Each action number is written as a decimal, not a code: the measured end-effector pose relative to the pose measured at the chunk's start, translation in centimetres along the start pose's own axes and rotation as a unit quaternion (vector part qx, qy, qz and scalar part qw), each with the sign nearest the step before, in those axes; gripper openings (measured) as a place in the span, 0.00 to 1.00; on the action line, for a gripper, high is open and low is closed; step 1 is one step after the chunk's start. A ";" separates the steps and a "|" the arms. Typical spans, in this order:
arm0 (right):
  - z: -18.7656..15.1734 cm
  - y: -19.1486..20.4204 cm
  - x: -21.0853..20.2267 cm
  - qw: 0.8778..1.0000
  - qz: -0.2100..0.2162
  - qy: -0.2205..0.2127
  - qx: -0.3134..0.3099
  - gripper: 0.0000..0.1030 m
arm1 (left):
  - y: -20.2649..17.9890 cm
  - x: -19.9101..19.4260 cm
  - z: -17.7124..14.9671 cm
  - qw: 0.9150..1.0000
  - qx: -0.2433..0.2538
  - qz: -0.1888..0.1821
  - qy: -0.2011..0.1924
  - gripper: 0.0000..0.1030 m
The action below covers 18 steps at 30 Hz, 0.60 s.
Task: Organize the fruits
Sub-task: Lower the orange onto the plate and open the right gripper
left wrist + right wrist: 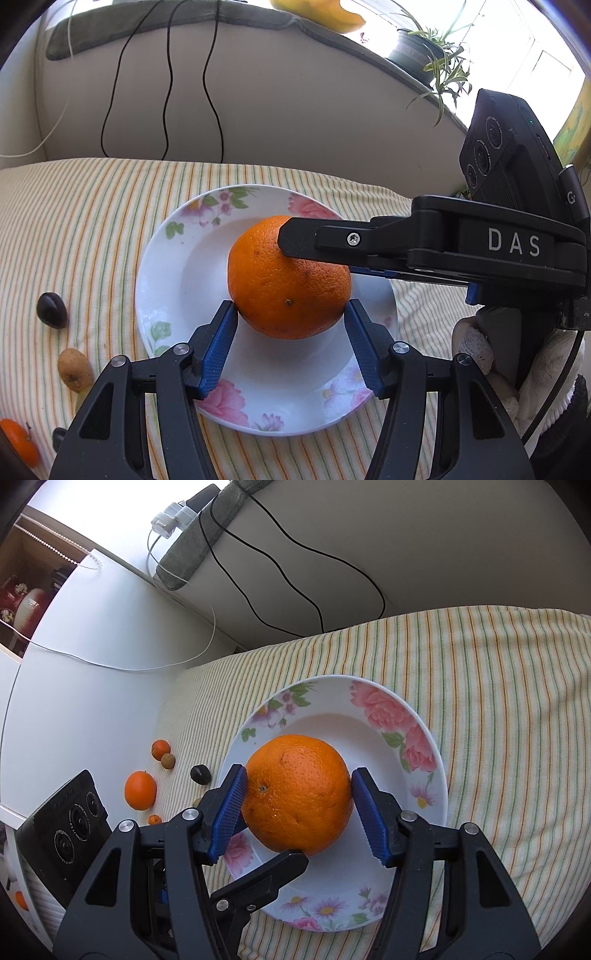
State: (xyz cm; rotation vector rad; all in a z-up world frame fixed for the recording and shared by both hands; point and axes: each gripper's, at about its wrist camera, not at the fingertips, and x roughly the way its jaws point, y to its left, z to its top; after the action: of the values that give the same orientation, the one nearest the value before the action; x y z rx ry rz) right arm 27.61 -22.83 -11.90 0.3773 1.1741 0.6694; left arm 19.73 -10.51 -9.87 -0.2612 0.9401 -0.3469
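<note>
A large orange (pixel 288 277) sits in the middle of a white floral plate (pixel 173 273) on a striped cloth. My left gripper (pixel 291 314) has a blue pad on each side of the orange, close to or touching its skin. My right gripper (pixel 299 790) also brackets the orange (pixel 297 794) on the plate (pixel 424 746), left pad touching, right pad a hair off. In the left wrist view the right gripper reaches in from the right, with one of its fingers (pixel 295 236) across the top of the orange. One of the left gripper's fingers (pixel 273 871) shows below the orange in the right wrist view.
Loose fruit lies left of the plate: a dark plum (pixel 51 310), a kiwi (pixel 74 369), a tangerine (pixel 18 439); the right wrist view adds a mandarin (pixel 140 790), a small orange fruit (pixel 160 748) and a brown one (pixel 168 761). Cables hang on the wall behind. A potted plant (pixel 432 55) stands on the sill.
</note>
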 end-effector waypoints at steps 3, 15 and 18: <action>0.0 0.0 0.1 1.000 0.001 0.003 0.005 0.61 | 0.0 -0.1 -0.1 1.000 0.000 0.000 0.002 0.59; -0.8 1.7 -3.6 0.996 -0.047 -0.066 -0.039 0.75 | 0.5 -4.1 -1.2 0.999 0.013 0.009 -0.036 0.58; -1.5 2.6 -4.3 0.993 -0.062 -0.081 -0.059 0.76 | 1.3 -5.5 -2.2 0.999 0.015 0.018 -0.045 0.58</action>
State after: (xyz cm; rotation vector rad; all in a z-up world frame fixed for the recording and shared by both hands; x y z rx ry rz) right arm 24.54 -23.84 -7.81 0.2523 0.9898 0.5848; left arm 15.14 -7.22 -7.53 -0.2311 0.8487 -0.3137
